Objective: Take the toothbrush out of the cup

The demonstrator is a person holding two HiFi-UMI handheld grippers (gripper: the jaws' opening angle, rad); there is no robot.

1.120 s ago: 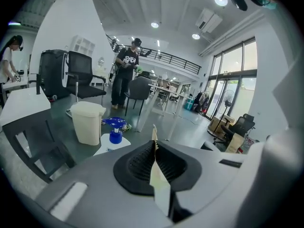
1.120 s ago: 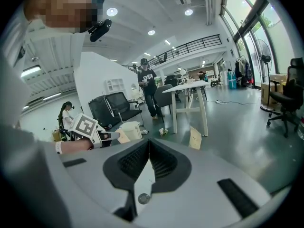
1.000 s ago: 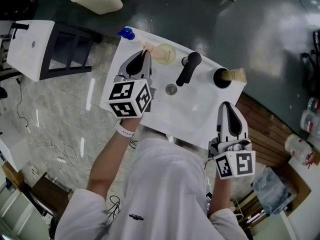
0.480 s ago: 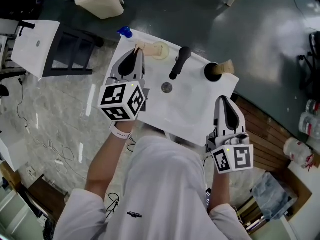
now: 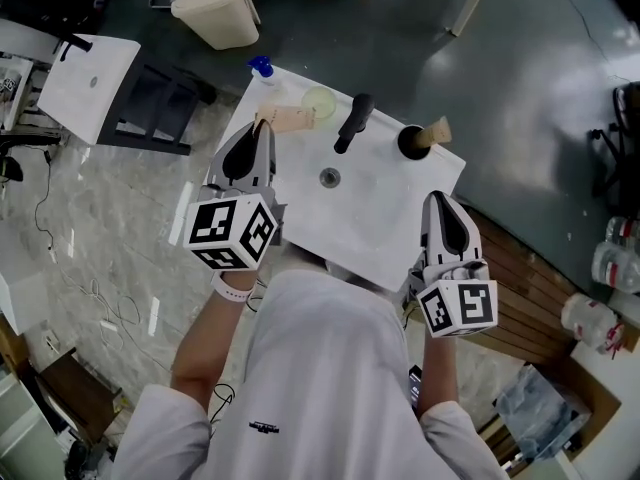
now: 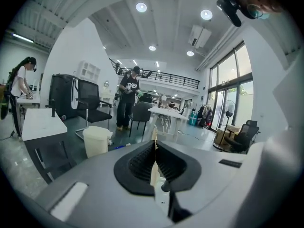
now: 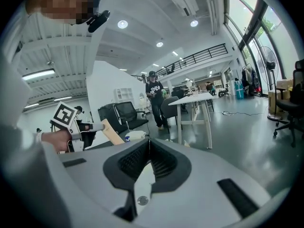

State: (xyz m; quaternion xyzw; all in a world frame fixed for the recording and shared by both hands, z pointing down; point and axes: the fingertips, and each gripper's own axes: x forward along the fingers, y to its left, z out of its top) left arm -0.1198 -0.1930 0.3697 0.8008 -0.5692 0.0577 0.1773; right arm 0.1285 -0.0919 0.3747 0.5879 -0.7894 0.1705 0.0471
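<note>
My left gripper (image 5: 262, 128) is shut on a flat tan toothbrush (image 5: 288, 120), held over the back left corner of the white washbasin (image 5: 390, 218). The brush's free end reaches toward a pale translucent cup (image 5: 320, 101); whether it touches the rim I cannot tell. In the left gripper view the toothbrush (image 6: 153, 148) shows as a thin cream strip pinched between the black pads (image 6: 137, 163). The right gripper view shows the left gripper's marker cube (image 7: 64, 116) with the tan toothbrush (image 7: 111, 131) slanting up from it. My right gripper (image 5: 440, 204) is shut on nothing at the basin's near right edge.
A black tap (image 5: 352, 124) stands at the basin's back, with a drain (image 5: 329, 177) in front of it. A black cup (image 5: 409, 142) holding a tan piece (image 5: 438, 130) stands at back right. A blue-capped bottle (image 5: 260, 67) and a cream bin (image 5: 214, 8) lie beyond.
The left gripper has drawn back to the left with the toothbrush, away from the pale cup. The right gripper stays shut at the near right edge. The head view has shifted.
</note>
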